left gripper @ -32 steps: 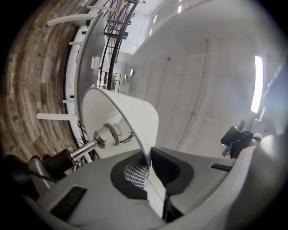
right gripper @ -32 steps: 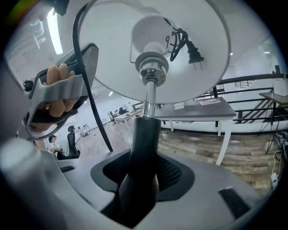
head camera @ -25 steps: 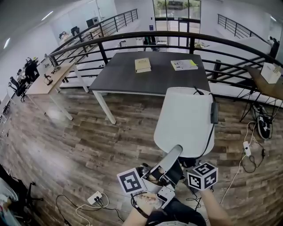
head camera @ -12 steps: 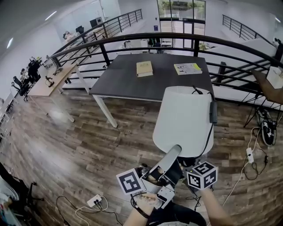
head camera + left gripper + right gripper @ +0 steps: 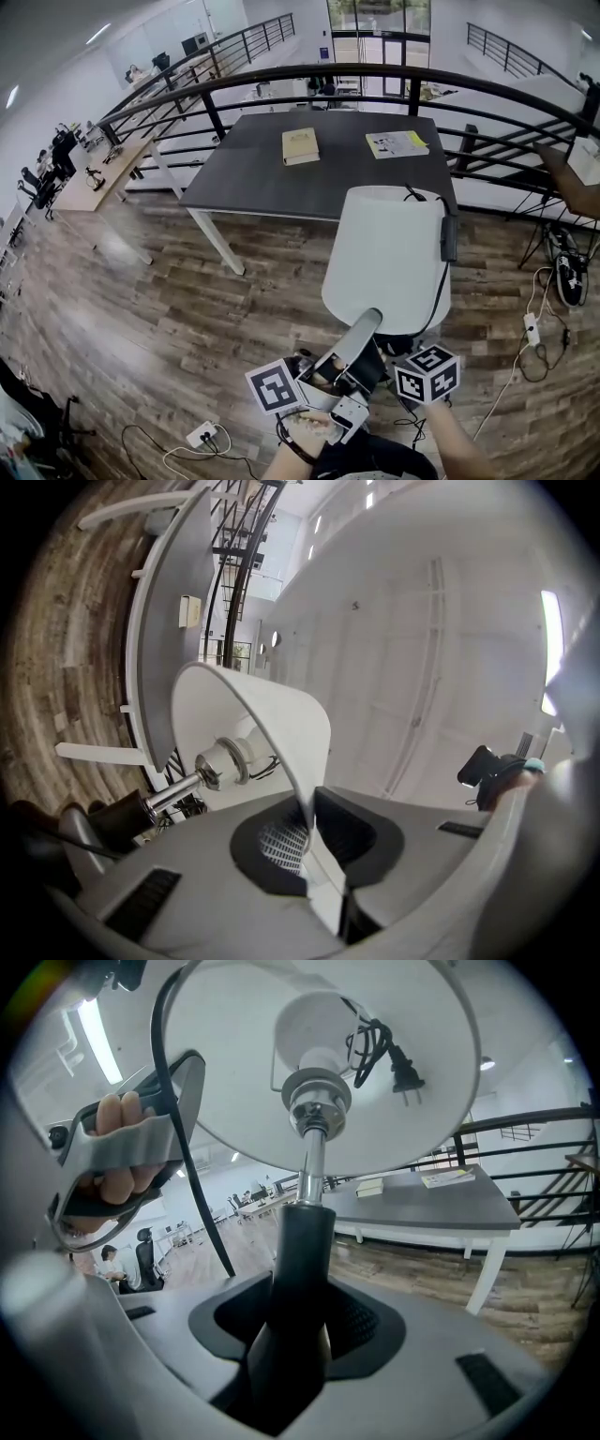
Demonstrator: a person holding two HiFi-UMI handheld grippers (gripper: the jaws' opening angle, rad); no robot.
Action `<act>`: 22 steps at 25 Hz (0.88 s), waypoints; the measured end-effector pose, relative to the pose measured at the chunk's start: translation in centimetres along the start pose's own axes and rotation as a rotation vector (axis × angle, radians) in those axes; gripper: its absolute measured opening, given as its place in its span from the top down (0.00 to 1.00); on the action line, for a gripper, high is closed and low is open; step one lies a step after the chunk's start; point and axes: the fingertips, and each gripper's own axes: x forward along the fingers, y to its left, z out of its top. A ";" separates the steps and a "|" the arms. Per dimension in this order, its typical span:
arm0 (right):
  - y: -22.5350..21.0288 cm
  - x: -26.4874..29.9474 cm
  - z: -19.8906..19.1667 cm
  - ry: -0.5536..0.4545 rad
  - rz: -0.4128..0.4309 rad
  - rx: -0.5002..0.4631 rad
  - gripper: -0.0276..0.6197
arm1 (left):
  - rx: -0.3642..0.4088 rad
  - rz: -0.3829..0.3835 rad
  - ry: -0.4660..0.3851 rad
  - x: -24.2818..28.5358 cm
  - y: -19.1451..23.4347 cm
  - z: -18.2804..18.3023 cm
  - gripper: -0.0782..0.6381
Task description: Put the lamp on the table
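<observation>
The white-shaded lamp with a black stem (image 5: pixel 389 258) hung in the air above the wooden plank floor (image 5: pixel 187 309), near the dark grey desk (image 5: pixel 272 173). The left claw (image 5: pixel 309 841) was clenched on the shade's rim. The right claw (image 5: pixel 298 1321) gripped the black stem.

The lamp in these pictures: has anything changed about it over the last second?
The lamp has been carried nearer the dark table, which now looks slightly bigger in the head view. Nothing was picked up or released: the left gripper still pinches the shade's rim, the right gripper still clamps the stem.
</observation>
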 end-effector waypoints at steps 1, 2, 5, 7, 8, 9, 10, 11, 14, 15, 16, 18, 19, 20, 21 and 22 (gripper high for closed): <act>-0.6 0.4 0.4 0.000 -0.004 0.003 0.68 | -0.003 -0.001 0.003 0.5 0.4 0.5 0.85; -1.1 0.9 0.7 0.000 -0.007 0.005 0.68 | -0.006 -0.001 0.007 1.0 0.8 1.0 0.85; -2.9 2.6 2.1 -0.005 -0.017 0.007 0.68 | -0.006 -0.007 0.019 2.6 2.1 2.8 0.85; -4.0 3.9 3.2 -0.010 -0.028 0.008 0.68 | -0.010 -0.011 0.026 3.5 3.0 4.3 0.85; -4.4 4.6 3.8 -0.013 -0.033 0.010 0.68 | -0.013 -0.011 0.030 4.0 3.4 5.1 0.85; -4.8 5.3 4.4 -0.016 -0.037 0.012 0.68 | -0.014 -0.011 0.034 4.4 3.7 6.0 0.85; -5.2 6.0 5.0 -0.019 -0.039 0.014 0.68 | -0.015 -0.011 0.038 4.9 4.0 6.8 0.85; -5.6 6.6 5.7 -0.021 -0.042 0.016 0.68 | -0.018 -0.011 0.043 5.4 4.3 7.6 0.85; -7.1 8.6 7.5 -0.024 -0.054 0.021 0.68 | -0.025 -0.012 0.055 7.0 5.4 10.1 0.85; -7.7 9.2 8.1 -0.025 -0.058 0.022 0.68 | -0.027 -0.014 0.058 7.5 5.8 10.9 0.85; -8.3 9.8 8.7 -0.027 -0.063 0.022 0.68 | -0.030 -0.016 0.062 8.1 6.2 11.6 0.85; -9.5 11.0 9.9 -0.029 -0.071 0.024 0.68 | -0.034 -0.019 0.068 9.3 7.0 13.1 0.85; -10.1 11.6 10.4 -0.031 -0.075 0.024 0.68 | -0.035 -0.020 0.072 9.8 7.4 13.8 0.85; -10.6 12.3 11.0 -0.032 -0.079 0.024 0.68 | -0.037 -0.020 0.075 10.3 7.8 14.6 0.85; -11.1 13.0 11.6 -0.033 -0.081 0.025 0.68 | -0.038 -0.021 0.078 10.8 8.2 15.4 0.85; -11.6 13.7 12.1 -0.034 -0.083 0.025 0.68 | -0.040 -0.023 0.081 11.3 8.6 16.1 0.85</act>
